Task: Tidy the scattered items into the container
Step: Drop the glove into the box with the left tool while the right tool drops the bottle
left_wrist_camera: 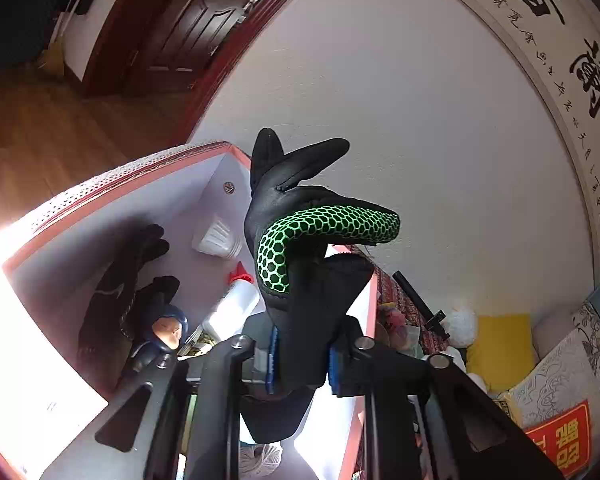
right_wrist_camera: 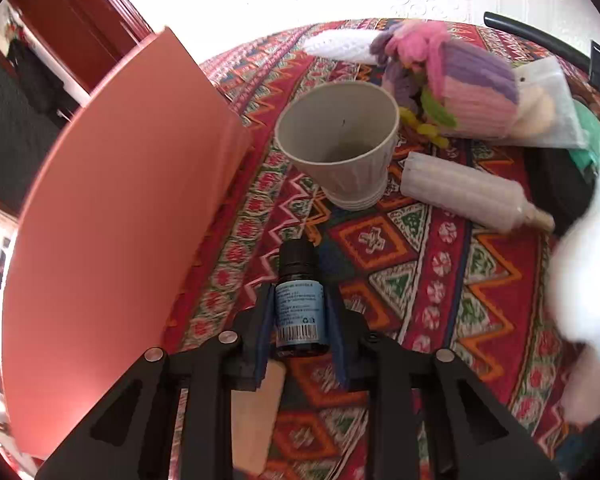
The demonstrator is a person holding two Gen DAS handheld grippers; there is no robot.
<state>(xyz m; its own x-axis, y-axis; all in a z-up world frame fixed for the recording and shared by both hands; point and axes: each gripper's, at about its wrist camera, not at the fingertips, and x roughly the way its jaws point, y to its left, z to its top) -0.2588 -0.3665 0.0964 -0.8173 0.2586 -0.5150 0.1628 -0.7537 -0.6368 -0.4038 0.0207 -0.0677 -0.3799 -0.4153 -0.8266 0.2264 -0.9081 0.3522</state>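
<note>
Gloves were the business on the left: the left hand-held gripper (left_wrist_camera: 300, 364) hung over the open container (left_wrist_camera: 112, 196), a pink-walled box with a pale inside, with a black glove (left_wrist_camera: 300, 216) patterned in green honeycomb standing up between its blue pads. The pads sat against the cuff on both sides, so it was pinching the glove. Down in the container already lay another black glove (left_wrist_camera: 128, 276), a small figurine (left_wrist_camera: 162, 334) with a dark blue hood, a white bottle (left_wrist_camera: 236, 304) with a red tip and a white ribbed piece (left_wrist_camera: 216, 240).

The right hand-held gripper (right_wrist_camera: 300, 320) pointed down at the surface (right_wrist_camera: 440, 280), which wore a red patterned cloth, just beside the container's pink outer wall (right_wrist_camera: 112, 220). Its pads were pinching a small dark bottle (right_wrist_camera: 299, 300) with a blue label, cap pointing away. Beyond it stood a pale ribbed cup (right_wrist_camera: 340, 148), tilted, and beside that lay a white ribbed bottle (right_wrist_camera: 468, 192) on its side. A knitted pink and purple bundle (right_wrist_camera: 460, 84) rested further back, touching a clear plastic bag (right_wrist_camera: 548, 108).
</note>
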